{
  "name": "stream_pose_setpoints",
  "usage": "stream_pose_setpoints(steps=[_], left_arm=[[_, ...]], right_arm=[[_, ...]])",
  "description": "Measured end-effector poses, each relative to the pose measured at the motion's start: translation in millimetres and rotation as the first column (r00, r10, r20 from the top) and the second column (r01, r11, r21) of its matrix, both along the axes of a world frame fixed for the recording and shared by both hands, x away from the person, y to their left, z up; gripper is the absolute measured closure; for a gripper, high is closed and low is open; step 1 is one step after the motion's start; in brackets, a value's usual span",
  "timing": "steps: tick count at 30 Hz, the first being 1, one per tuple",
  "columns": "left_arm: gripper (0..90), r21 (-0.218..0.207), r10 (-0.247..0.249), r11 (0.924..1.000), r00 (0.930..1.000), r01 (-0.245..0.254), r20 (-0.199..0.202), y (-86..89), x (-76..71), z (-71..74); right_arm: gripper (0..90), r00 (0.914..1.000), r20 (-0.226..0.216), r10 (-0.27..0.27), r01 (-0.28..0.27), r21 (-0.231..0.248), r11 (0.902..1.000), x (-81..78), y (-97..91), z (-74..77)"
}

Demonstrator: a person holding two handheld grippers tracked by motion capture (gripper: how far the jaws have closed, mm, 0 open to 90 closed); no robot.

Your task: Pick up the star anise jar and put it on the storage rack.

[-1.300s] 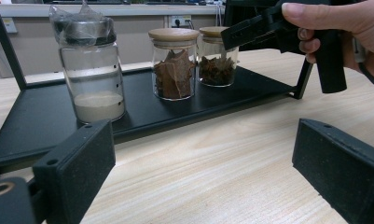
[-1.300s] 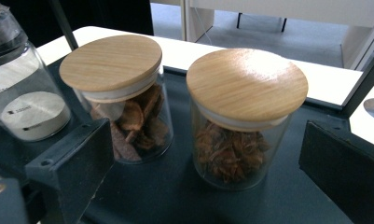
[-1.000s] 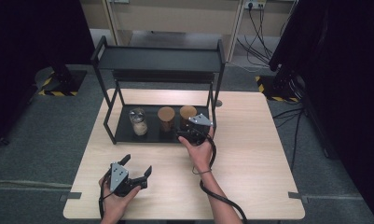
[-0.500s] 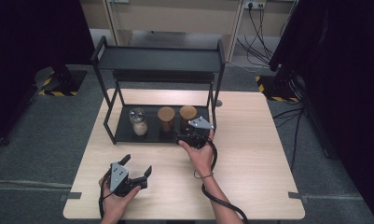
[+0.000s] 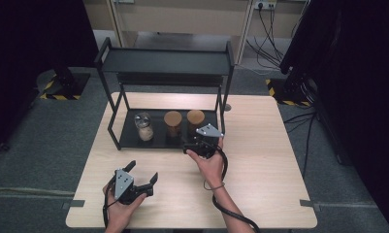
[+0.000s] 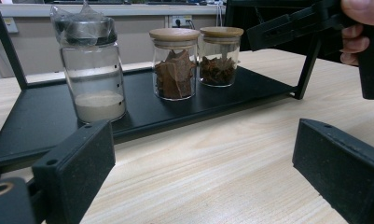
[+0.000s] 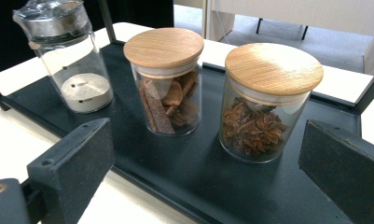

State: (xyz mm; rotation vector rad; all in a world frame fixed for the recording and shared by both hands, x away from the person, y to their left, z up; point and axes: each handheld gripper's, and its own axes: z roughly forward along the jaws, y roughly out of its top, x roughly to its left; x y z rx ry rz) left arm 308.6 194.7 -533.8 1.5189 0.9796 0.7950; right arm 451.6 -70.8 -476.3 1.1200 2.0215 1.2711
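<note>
While the right gripper hovers at the front edge of the black rack's lower shelf, its jaws stand spread wide with nothing between them, and its own view looks down on two wooden-lidded glass jars standing side by side on that shelf: the star anise jar lies nearest the space between the jaws, with the cinnamon jar just beside it. Farther along the shelf stands a taller shaker jar with a metal cap wrapped in clear film and a little pale powder at its bottom. The left gripper rests low over the wooden table, well apart from the rack and near the person's edge, its jaws likewise released and empty. Judged from this, the step in hand is the approach to a jar on the lower shelf, most likely the star anise jar, with no grasp made yet. The next move would call for carrying the open jaws forward under the rack's upper shelf, bracketing the glass body below the lid without nudging the cinnamon jar, then closing firmly, since smooth glass could slip and the neighbours stand close.
</note>
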Motion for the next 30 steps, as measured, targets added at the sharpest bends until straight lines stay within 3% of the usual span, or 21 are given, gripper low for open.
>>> stream_pose_setpoints(steps=[30], left_arm=[[5.1, 0.000, 0.001, 1.0000, 1.0000, -0.001, 0.001, -0.2, -0.1, 0.0]], right_arm=[[3.2, 0.9983, -0.001, 0.058, -0.058, 0.016, 0.9982, -30.4, -14.7, 0.8]])
